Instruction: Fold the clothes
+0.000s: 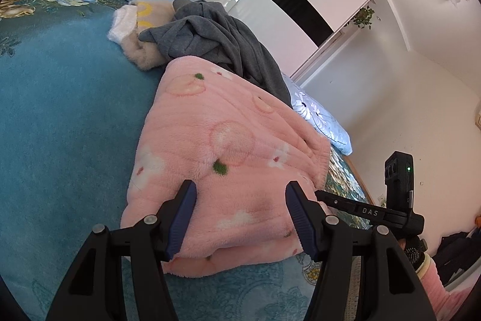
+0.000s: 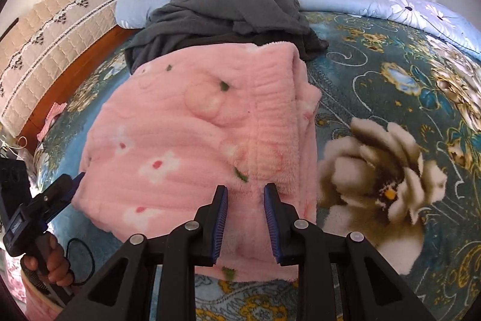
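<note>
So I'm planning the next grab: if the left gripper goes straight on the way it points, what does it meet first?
Most likely the pink fleece garment: the open left gripper points right over its near part. Beyond lies the grey garment. Its height above the fleece is unclear.

Pink fleece garment [image 2: 192, 146] (white flowers, green specks), grey garment [image 2: 228, 11], teal floral blanket [image 2: 390, 86].

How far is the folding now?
Done, it seems: the pink garment lies folded on the bed. In hand: nothing; left tongs and right tongs are open over it. Left: the grey garment and beige one, still crumpled.
</note>
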Action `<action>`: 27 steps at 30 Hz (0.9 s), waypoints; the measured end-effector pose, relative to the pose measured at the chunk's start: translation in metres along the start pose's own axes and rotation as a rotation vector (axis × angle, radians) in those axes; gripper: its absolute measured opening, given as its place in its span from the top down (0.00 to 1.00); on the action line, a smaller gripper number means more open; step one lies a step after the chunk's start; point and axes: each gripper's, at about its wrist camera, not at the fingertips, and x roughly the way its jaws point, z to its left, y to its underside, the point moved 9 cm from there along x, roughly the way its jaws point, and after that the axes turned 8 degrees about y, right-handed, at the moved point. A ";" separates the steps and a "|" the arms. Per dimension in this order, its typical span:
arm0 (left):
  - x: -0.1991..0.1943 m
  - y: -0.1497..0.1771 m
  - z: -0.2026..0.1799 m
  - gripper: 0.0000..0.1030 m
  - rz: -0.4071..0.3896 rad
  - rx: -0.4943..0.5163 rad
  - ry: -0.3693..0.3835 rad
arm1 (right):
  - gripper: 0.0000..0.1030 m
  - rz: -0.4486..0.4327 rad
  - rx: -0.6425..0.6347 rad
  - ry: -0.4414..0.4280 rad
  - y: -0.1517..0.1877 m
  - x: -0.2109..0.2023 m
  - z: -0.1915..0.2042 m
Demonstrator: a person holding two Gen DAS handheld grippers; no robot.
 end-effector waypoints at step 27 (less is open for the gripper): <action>-0.022 -0.037 0.003 0.35 -0.034 0.006 -0.079 | 0.29 -0.011 0.467 -0.384 -0.027 0.041 -0.067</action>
